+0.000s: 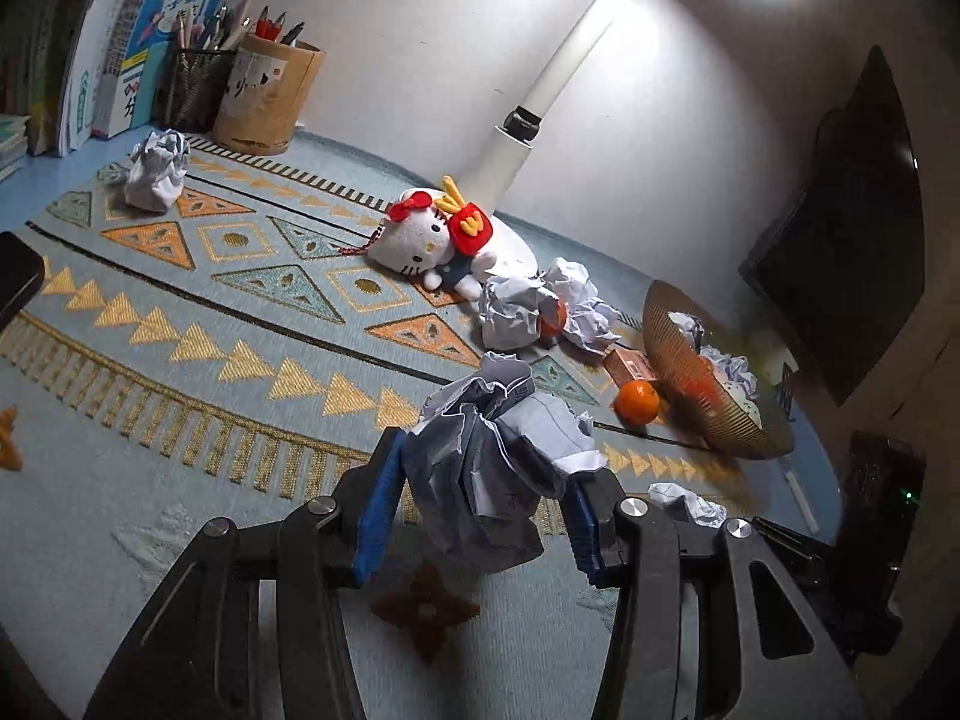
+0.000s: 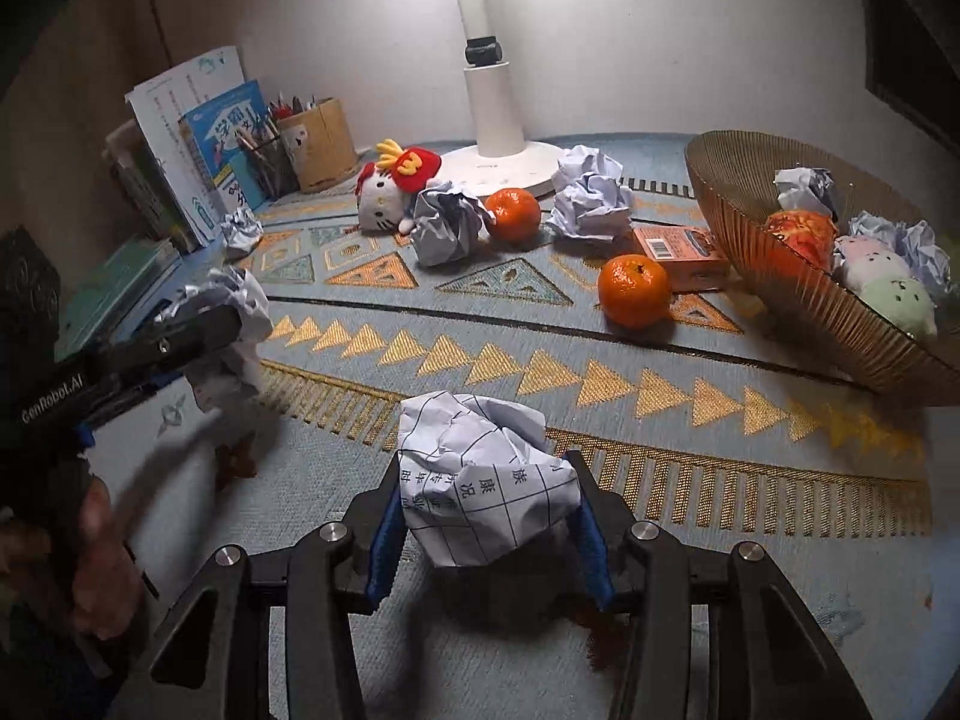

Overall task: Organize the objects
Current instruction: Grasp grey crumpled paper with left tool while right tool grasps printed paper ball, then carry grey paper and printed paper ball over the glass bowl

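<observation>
Patterned tabletop (image 2: 600, 324): each hand-held gripper, left (image 1: 486, 498) and right (image 2: 489, 510), clamps a paper ball (image 1: 498, 456) (image 2: 480, 474); the bowl (image 2: 780, 276) lies at two o'clock, nearer the right.

Eight crumpled paper balls (image 2: 588, 199) show: four loose on the patterned cloth (image 2: 540, 354), two in the ribbed bowl (image 2: 774, 276), one in each gripper. Two oranges (image 2: 633, 291), one small box (image 2: 681, 249), one cat plush (image 2: 384, 195), two pen holders (image 2: 318, 144) and one lamp (image 2: 501, 120) are there.
</observation>
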Action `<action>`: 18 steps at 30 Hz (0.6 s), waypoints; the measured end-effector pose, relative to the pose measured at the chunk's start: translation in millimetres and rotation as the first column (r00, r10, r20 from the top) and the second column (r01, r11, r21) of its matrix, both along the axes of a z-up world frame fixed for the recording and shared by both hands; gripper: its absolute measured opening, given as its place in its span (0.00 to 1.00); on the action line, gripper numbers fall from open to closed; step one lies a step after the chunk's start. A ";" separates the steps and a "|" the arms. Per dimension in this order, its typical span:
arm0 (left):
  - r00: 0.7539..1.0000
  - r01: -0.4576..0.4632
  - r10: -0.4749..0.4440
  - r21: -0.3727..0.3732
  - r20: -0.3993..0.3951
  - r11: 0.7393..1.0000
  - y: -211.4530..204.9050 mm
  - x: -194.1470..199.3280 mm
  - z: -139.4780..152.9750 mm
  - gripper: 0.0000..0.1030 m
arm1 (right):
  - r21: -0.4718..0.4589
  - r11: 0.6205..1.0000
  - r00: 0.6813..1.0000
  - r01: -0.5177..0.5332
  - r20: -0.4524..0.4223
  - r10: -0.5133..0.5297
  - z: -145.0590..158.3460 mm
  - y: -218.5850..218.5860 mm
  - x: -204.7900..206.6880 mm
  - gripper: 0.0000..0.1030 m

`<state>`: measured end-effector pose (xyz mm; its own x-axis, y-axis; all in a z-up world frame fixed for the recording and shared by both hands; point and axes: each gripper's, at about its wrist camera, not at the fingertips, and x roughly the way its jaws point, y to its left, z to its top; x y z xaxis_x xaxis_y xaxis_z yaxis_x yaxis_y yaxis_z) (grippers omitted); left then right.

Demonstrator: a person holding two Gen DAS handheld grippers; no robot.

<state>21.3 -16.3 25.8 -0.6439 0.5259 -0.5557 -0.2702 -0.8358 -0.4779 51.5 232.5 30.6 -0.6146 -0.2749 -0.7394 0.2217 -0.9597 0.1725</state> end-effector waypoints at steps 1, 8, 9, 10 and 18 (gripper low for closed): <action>1.000 -0.012 0.012 -0.013 -0.023 1.000 0.6 2.6 3.0 0.44 | -0.009 1.000 1.000 0.009 0.011 -0.009 -2.1 3.2 -0.2 0.46; 0.999 -0.037 0.037 0.005 -0.037 0.999 -8.2 3.0 2.9 0.45 | -0.039 0.999 0.998 -0.017 0.059 0.019 -9.4 1.6 -2.5 0.51; 0.997 -0.042 0.042 -0.002 -0.059 0.999 -7.9 6.0 5.1 0.45 | -0.037 0.999 0.998 -0.031 0.054 0.033 -8.9 -1.0 -0.8 0.51; 0.996 -0.040 0.039 -0.013 -0.082 0.999 -6.5 9.1 7.2 0.45 | -0.026 0.999 0.998 -0.036 0.043 0.037 -7.9 -3.3 1.1 0.51; 0.994 -0.019 0.007 -0.114 -0.109 0.993 10.4 12.7 10.5 0.45 | 0.040 0.997 0.998 -0.059 0.011 0.059 -7.3 -14.7 4.3 0.52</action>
